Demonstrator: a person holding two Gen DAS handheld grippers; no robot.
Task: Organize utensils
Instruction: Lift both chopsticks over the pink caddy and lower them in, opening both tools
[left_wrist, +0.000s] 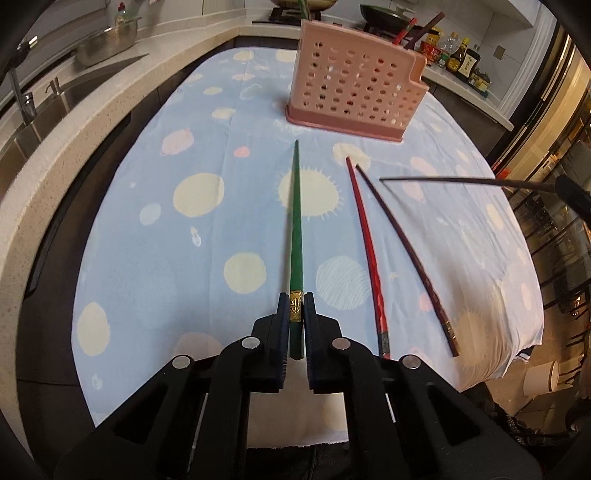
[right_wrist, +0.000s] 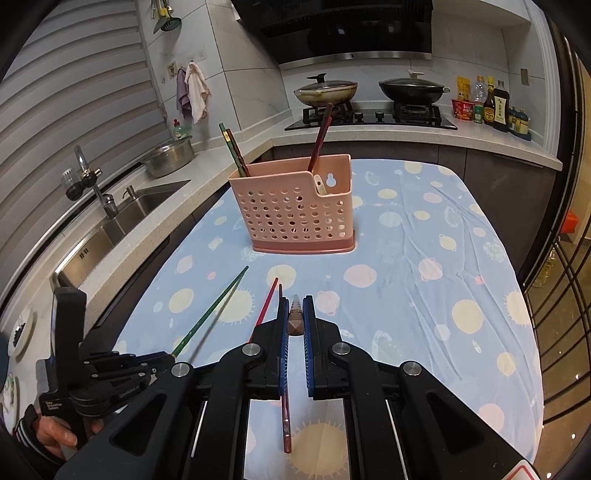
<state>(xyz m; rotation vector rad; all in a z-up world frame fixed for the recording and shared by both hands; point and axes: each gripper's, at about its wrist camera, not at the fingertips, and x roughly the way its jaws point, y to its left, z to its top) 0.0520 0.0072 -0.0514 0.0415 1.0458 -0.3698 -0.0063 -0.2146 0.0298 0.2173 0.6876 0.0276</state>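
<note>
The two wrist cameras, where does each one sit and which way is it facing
Left wrist: on the left gripper, looking down its fingers over the green chopstick it grips toward the pink holder; the gripper's own fingers show.
Right wrist: on the right gripper, shut on a brown chopstick, facing the holder and stove; a hand shows.
Shared: holder, green chopstick, red chopstick.

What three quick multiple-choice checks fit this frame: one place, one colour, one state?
1. The pink utensil holder stands:
A) on the floor
B) on the patterned cloth
C) hung on a wall

2. What the left gripper holds is:
A) red
B) white
C) green

3. The right gripper is:
A) shut on a dark brown chopstick
B) open and empty
C) shut on a spoon

Key: B, its base sits on the cloth; C, a green chopstick is pinched between the pads; A, the pads clamp the chopstick's end.
</note>
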